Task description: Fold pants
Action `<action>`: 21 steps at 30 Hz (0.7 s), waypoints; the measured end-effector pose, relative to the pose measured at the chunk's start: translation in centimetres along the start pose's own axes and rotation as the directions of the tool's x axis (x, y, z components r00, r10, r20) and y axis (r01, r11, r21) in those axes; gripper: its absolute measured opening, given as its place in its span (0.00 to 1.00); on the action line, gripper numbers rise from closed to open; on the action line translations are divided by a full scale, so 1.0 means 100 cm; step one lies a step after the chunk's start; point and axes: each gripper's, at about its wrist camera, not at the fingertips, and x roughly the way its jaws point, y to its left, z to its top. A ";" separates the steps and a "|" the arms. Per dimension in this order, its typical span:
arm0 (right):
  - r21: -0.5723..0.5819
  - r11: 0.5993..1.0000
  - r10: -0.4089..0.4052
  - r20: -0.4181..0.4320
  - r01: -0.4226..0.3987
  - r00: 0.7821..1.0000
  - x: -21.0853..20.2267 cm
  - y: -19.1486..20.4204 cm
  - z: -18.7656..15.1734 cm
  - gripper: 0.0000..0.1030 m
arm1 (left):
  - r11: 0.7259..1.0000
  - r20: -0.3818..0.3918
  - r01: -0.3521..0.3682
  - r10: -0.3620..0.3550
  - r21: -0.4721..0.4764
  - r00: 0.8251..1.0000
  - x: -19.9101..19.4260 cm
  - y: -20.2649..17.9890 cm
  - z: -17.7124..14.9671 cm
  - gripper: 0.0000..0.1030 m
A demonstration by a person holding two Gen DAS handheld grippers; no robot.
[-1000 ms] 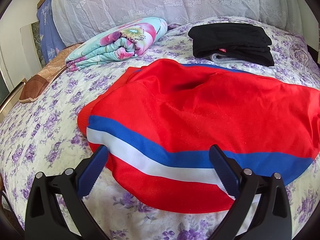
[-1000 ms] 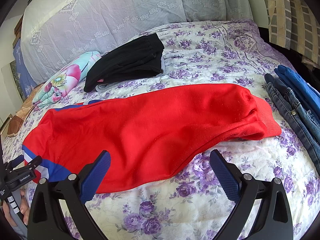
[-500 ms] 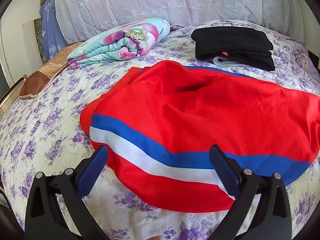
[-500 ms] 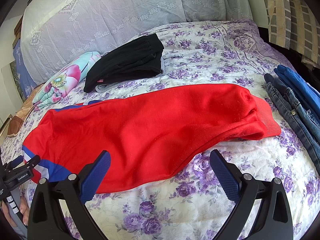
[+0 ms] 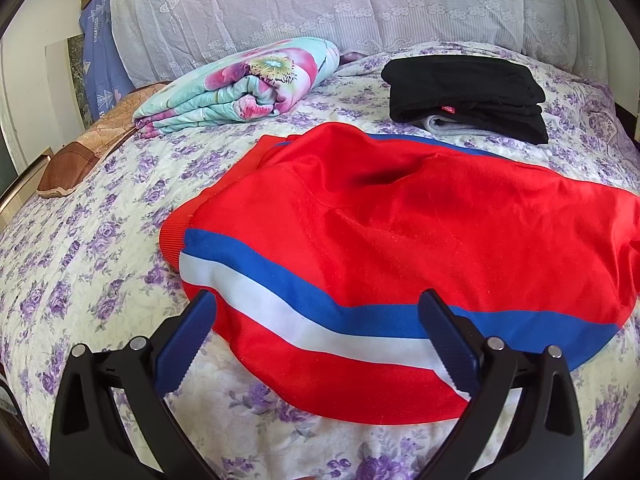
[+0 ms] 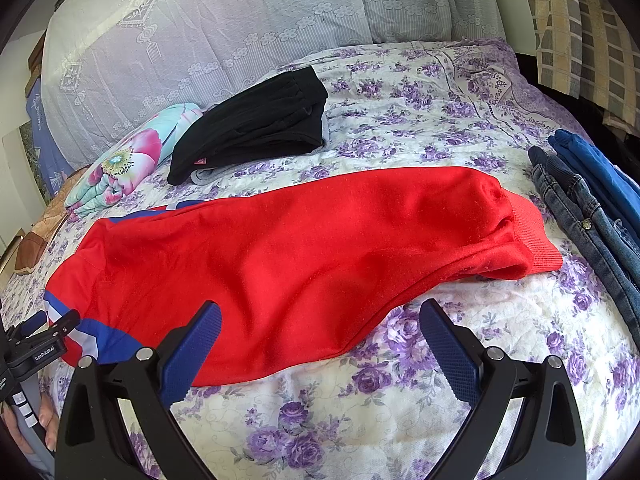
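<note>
Red pants with a blue and white side stripe lie folded lengthwise across the flowered bed. Their waist end is in the left wrist view and their ribbed cuffs are at the right in the right wrist view, where the pants stretch from left to right. My left gripper is open and empty, just above the striped near edge at the waist. My right gripper is open and empty, above the near edge at mid-leg. The left gripper also shows at the far left of the right wrist view.
A folded black garment pile and a folded floral blanket lie behind the pants near the pillows. Folded jeans and blue clothes lie at the bed's right side. A brown cushion sits at the left edge.
The left gripper has drifted slightly left and back, so the waist sits a little more to the right in its view. The right gripper and the pants have hardly moved.
</note>
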 end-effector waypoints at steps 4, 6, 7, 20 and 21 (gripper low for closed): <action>0.001 1.000 0.000 0.000 0.000 1.000 0.000 0.000 0.000 0.97 | 1.000 0.004 -0.002 0.002 0.005 1.000 -0.001 -0.002 0.000 0.96; 0.001 1.000 0.000 0.000 0.000 1.000 0.000 0.000 0.000 0.97 | 1.000 0.005 -0.003 0.003 0.007 1.000 -0.001 -0.003 0.000 0.96; 0.001 1.000 0.000 -0.001 0.000 1.000 0.000 0.000 0.000 0.97 | 1.000 0.004 -0.003 0.003 0.007 1.000 -0.001 -0.003 0.000 0.96; 0.002 1.000 0.000 -0.001 0.000 1.000 0.000 0.001 -0.001 0.97 | 1.000 0.001 0.000 0.000 0.006 1.000 0.000 -0.002 -0.001 0.96; 0.002 1.000 0.001 -0.001 -0.001 1.000 0.000 0.001 -0.001 0.97 | 1.000 0.001 -0.001 0.001 0.006 1.000 -0.001 -0.002 -0.001 0.96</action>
